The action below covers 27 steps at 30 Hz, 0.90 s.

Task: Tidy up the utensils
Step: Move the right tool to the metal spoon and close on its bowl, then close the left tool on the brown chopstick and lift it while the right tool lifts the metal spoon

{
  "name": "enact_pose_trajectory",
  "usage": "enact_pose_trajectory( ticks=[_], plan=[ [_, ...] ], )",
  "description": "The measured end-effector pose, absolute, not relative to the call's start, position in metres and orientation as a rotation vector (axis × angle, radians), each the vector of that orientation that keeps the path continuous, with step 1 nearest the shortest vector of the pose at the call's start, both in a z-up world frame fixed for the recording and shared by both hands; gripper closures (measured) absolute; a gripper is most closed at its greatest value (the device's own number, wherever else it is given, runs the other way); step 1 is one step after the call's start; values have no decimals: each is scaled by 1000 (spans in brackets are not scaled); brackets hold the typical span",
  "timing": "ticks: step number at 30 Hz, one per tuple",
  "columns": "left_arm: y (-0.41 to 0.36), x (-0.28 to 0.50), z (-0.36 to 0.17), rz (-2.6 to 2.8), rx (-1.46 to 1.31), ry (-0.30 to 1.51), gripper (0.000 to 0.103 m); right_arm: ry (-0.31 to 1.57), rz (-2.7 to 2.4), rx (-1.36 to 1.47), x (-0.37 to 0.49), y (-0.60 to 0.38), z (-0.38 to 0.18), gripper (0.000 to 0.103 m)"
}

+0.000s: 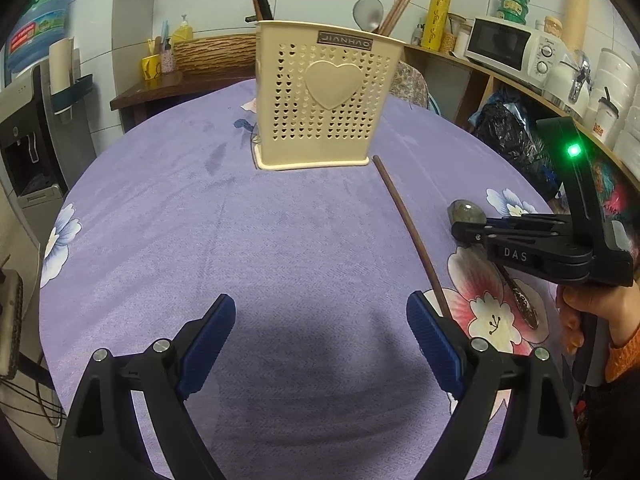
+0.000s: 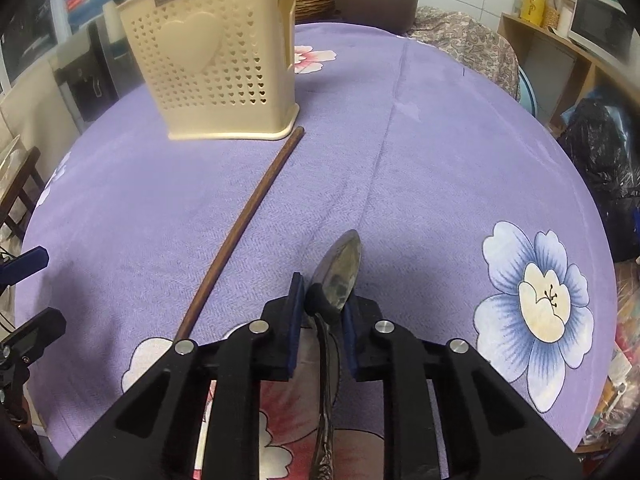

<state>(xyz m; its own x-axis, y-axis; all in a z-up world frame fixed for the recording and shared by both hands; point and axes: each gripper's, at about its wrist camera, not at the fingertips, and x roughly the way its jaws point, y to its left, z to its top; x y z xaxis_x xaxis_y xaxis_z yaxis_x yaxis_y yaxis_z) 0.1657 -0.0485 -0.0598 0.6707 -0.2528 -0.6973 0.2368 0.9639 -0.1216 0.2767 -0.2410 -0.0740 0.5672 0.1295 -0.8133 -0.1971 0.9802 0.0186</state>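
Observation:
A cream plastic utensil holder [image 1: 324, 96] [image 2: 216, 60] with heart-shaped holes stands upright at the far side of the purple flowered tablecloth [image 1: 200, 220]. Chopsticks [image 1: 400, 4] and a spoon bowl [image 1: 368, 12] stick out of its top. One brown chopstick [image 1: 408, 232] [image 2: 244, 224] lies loose on the cloth, running from the holder's base toward me. My right gripper [image 2: 322, 292] [image 1: 460, 232] is shut on the neck of a metal spoon [image 2: 340, 264] [image 1: 466, 212], whose bowl points forward beyond the pads. My left gripper [image 1: 320, 320] hovers open over bare cloth, holding nothing.
A person's hand [image 1: 580, 312] in an orange sleeve holds the right gripper's handle. A shelf with a microwave [image 1: 504, 44] and jars runs along the right, with a black bag [image 1: 508, 136] below it. A water dispenser [image 1: 24, 140] stands left of the table.

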Motion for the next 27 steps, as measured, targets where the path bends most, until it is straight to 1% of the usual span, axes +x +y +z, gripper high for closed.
enact_pose_trajectory(
  ticks=[1,2,7,9,11,15,17,18,20,21,22,27],
  plan=[
    [-51,166,-60,-280,-17,790,16,949,185,-75,276,-245,-74,92],
    [-52,166,-60,-281,-14,791,16,948,178,-72,275,-248,-74,94],
    [-58,168,-62,-293,-14,802,16,898,77,-200,256,-255,-73,97],
    [-60,169,-63,-299,-21,807,16,890,73,-226,251,-252,-73,97],
    [-62,169,-62,-304,-22,807,16,870,32,-356,247,-239,-77,97],
    [-64,166,-59,-310,-17,798,16,874,36,-370,248,-231,-80,96],
    [-62,165,-59,-308,-21,798,16,883,74,-329,247,-229,-77,93],
    [-61,165,-58,-306,-23,798,16,891,105,-295,246,-229,-76,89],
    [-59,166,-59,-300,-30,798,16,907,173,-211,245,-232,-73,69],
    [-58,167,-58,-298,-32,799,16,908,189,-189,245,-233,-71,47],
    [-58,167,-59,-297,-34,800,16,901,198,-156,243,-236,-69,42],
    [-58,167,-61,-301,-36,806,16,874,194,-88,236,-250,-62,42]
  ],
)
